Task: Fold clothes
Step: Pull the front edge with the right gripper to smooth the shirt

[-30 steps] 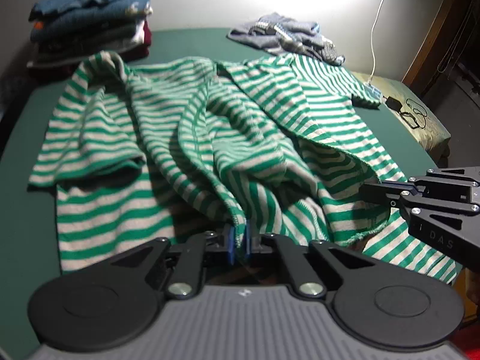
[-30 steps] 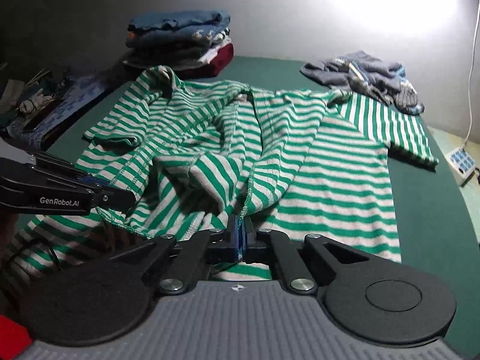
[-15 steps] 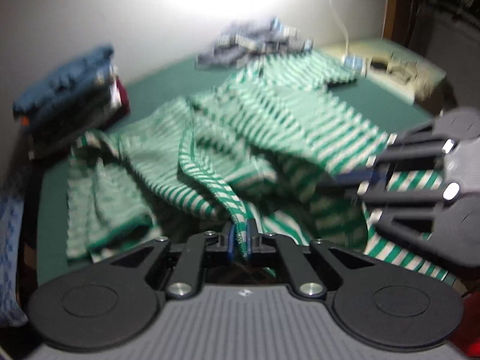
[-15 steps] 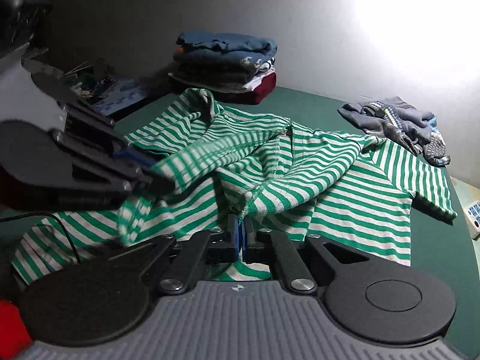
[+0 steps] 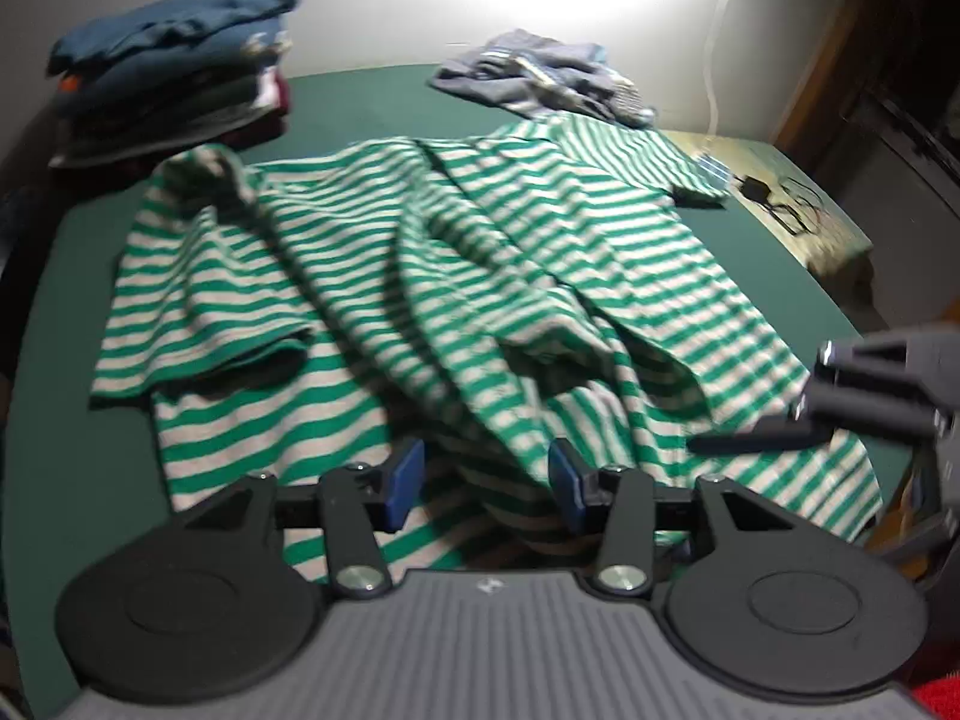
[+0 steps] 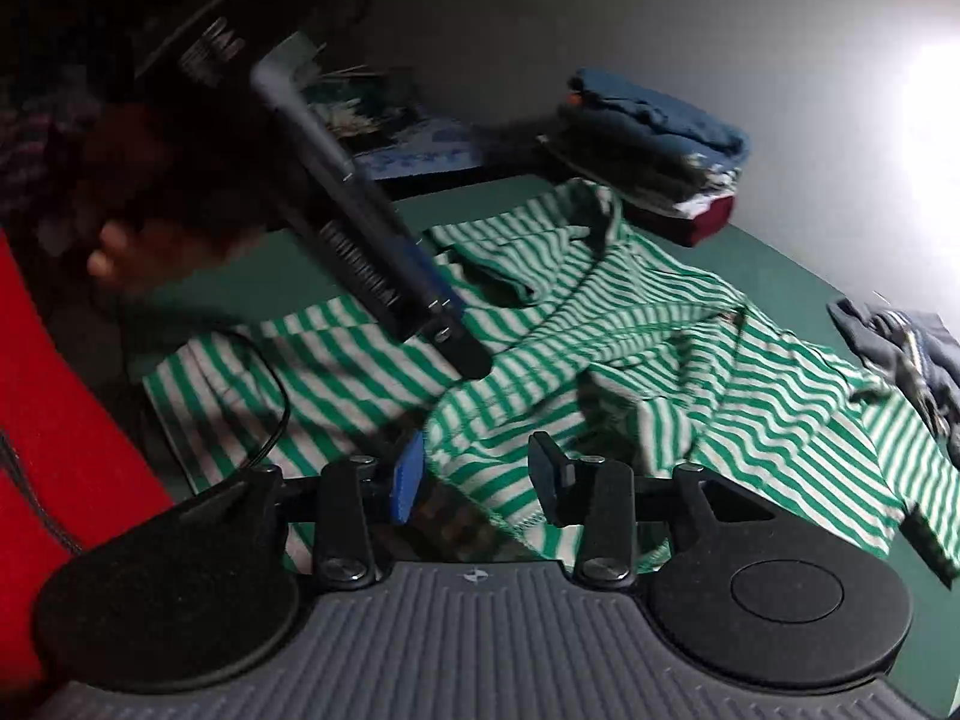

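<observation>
A: The left gripper (image 5: 483,483) is opening, its blue pads spreading apart over a ridge of the green-and-white striped shirt (image 5: 420,276); cloth is lying between the pads, but they are not pressing on it.

B: And the right gripper (image 6: 477,480)?

A: Its jaws are opening as well. A stitched hem of the shirt is sitting in the gap, loose, with neither pad clamping it.

B: Where is the shirt lying?

A: It is spreading across the green worktop (image 5: 72,456), bunched into long ridges down the middle, with one sleeve doubled over on the left side of the left view.

B: How far along is the folding?

A: Judging from that, barely under way: the body is rumpled rather than flat, so smoothing and the real folds are still waiting. A stack of folded clothes (image 5: 174,72) is sitting at the far corner, apparently finished, and a crumpled grey garment (image 5: 540,75) beyond the shirt is looking unfolded.

B: Anything in the way?

A: A black cable (image 6: 273,402) is trailing over the shirt's near edge, and the two grippers are working close together.
</observation>
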Demonstrator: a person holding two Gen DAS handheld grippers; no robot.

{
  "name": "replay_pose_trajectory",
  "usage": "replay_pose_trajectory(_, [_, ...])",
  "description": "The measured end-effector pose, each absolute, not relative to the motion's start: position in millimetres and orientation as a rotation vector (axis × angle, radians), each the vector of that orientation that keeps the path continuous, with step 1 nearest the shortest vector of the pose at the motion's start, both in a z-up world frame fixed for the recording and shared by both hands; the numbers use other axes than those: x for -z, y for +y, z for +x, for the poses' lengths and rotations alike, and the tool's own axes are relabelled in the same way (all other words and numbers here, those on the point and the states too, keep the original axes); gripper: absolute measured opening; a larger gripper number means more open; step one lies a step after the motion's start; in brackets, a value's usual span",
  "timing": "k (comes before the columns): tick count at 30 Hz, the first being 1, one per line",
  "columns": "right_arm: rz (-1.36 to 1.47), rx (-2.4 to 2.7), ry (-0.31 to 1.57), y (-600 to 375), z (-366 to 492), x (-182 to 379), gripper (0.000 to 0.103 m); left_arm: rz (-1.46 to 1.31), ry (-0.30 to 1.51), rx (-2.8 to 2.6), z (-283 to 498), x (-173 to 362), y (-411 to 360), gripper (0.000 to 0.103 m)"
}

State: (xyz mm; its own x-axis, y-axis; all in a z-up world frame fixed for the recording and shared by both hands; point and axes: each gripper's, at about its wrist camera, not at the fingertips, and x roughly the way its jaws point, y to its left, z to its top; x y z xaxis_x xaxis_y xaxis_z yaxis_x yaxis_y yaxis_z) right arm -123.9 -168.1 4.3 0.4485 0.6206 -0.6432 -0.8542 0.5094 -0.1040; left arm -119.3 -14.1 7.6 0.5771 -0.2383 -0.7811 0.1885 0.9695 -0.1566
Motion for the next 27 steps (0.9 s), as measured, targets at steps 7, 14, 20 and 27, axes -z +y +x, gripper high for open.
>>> replay_pose_trajectory(7, [-0.475,-0.944,0.707,-149.0,-108.7,16.4,0.003,-0.048,0.931,0.209,-129.7,-4.8,0.4,0.052])
replay_pose_trajectory(14, [-0.088,-0.895,0.622,-197.1,-108.7,-33.1,0.003,-0.033,0.959,0.225,-130.2,10.1,-10.8,0.061])
replay_pose_trajectory(20, [0.096,-0.789,0.589,-226.8,-111.2,-47.7,0.003,-0.087,0.953,0.274,-113.8,16.4,-23.4,0.067])
replay_pose_trajectory(27, [0.189,-0.699,0.873,-230.4,-104.0,-12.2,0.003,0.186,0.896,0.306,-117.4,28.9,-68.1,0.059])
